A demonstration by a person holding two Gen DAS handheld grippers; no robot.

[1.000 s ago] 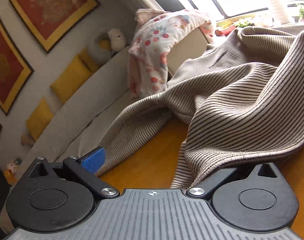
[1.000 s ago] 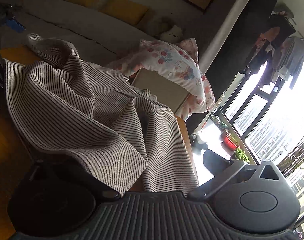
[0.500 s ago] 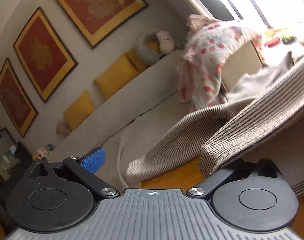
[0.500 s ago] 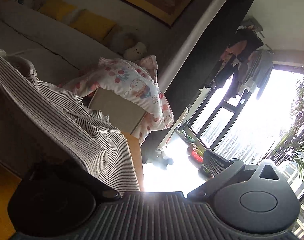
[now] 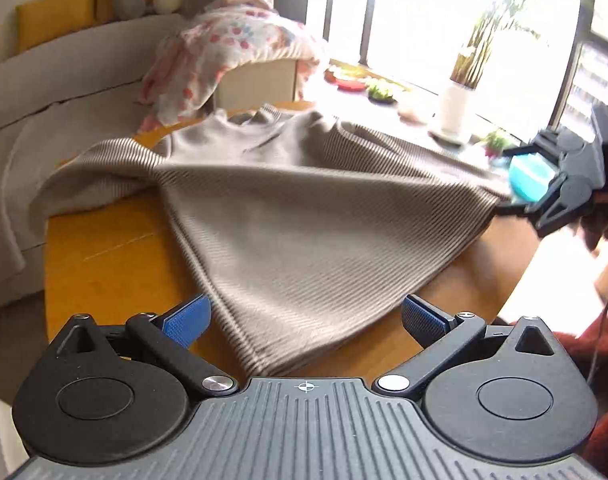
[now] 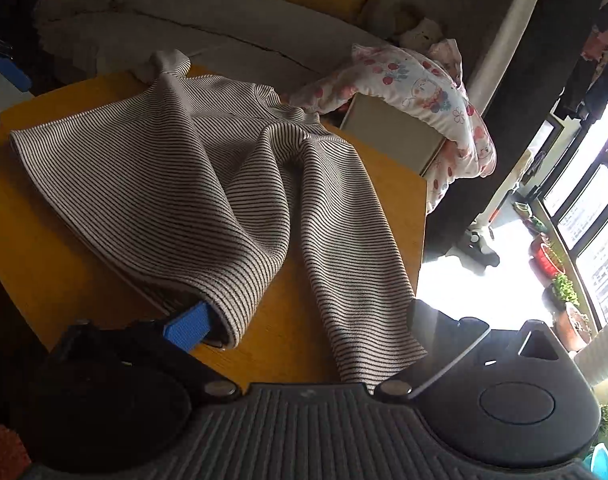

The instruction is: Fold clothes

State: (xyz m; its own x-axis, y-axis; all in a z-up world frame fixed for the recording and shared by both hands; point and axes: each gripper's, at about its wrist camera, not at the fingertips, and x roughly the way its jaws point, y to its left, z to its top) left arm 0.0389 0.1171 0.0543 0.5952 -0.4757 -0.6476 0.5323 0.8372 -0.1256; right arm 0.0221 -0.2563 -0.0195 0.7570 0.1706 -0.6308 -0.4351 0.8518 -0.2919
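Observation:
A brown and cream striped sweater (image 5: 304, 220) lies spread on the orange wooden table (image 5: 116, 264), its neck at the far side and one sleeve hanging over the far left edge. My left gripper (image 5: 304, 316) is open, its blue pads (image 5: 188, 320) wide on either side of the sweater's near hem corner. My right gripper (image 6: 304, 320) is open too; the sweater (image 6: 184, 184) and one sleeve (image 6: 352, 264) lie between its fingers, the hem resting against the left blue pad (image 6: 188, 326). The right gripper also shows in the left wrist view (image 5: 560, 192), at the sweater's right corner.
A floral garment (image 5: 232, 48) is draped over a beige box (image 6: 392, 132) beyond the table. A grey sofa (image 5: 64, 92) with yellow cushions runs behind. A windowsill with plants and a white vase (image 5: 456, 112) is at the right. The table's edge drops off at right (image 6: 424, 208).
Both grippers have let go of the sweater and pulled back. The sweater, held up before, now lies spread on the table. Both views swung down towards the tabletop.

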